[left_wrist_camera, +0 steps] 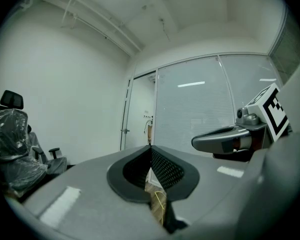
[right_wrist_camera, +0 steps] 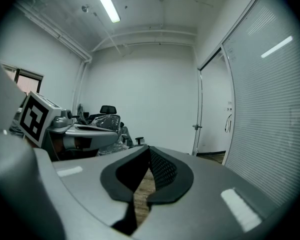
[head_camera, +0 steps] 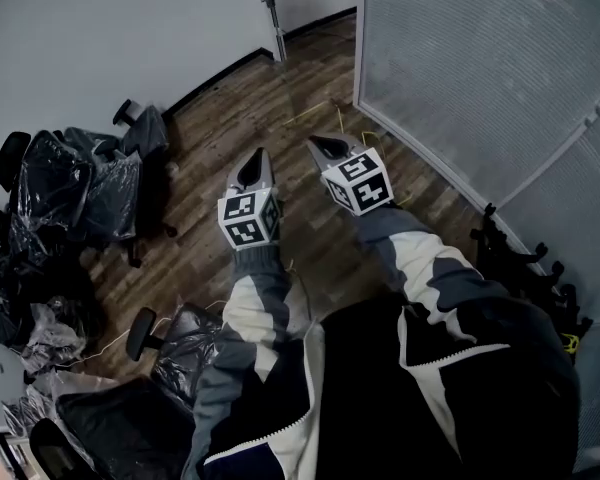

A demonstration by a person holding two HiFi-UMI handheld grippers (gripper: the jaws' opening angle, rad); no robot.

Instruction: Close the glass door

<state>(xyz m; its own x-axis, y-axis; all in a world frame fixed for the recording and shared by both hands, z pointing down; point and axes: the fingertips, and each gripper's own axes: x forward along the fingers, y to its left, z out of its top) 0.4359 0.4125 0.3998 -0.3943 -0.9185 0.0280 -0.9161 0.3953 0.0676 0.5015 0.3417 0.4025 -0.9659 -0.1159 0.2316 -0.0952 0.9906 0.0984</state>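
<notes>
The doorway [left_wrist_camera: 140, 111] lies ahead, between a slim metal door edge with a fitting [head_camera: 271, 3] and the frosted glass wall [head_camera: 480, 58]. The same metal edge [right_wrist_camera: 197, 114] stands right of centre in the right gripper view, with a handle [right_wrist_camera: 229, 122] beyond it. Both grippers are held out side by side over the wooden floor, short of the door and touching nothing. My left gripper [head_camera: 255, 158] is shut and empty, its pads [left_wrist_camera: 162, 166] meeting at the tip. My right gripper [head_camera: 320, 146] is shut and empty too, and shows at the right of the left gripper view [left_wrist_camera: 222, 139].
Several office chairs wrapped in plastic [head_camera: 75, 193] crowd the left side, with another chair [head_camera: 170, 343] close to the person's left arm. Dark chair bases [head_camera: 525, 263] stand along the glass wall on the right. Yellow cable [head_camera: 325, 113] lies on the wooden floor [head_camera: 240, 118] ahead.
</notes>
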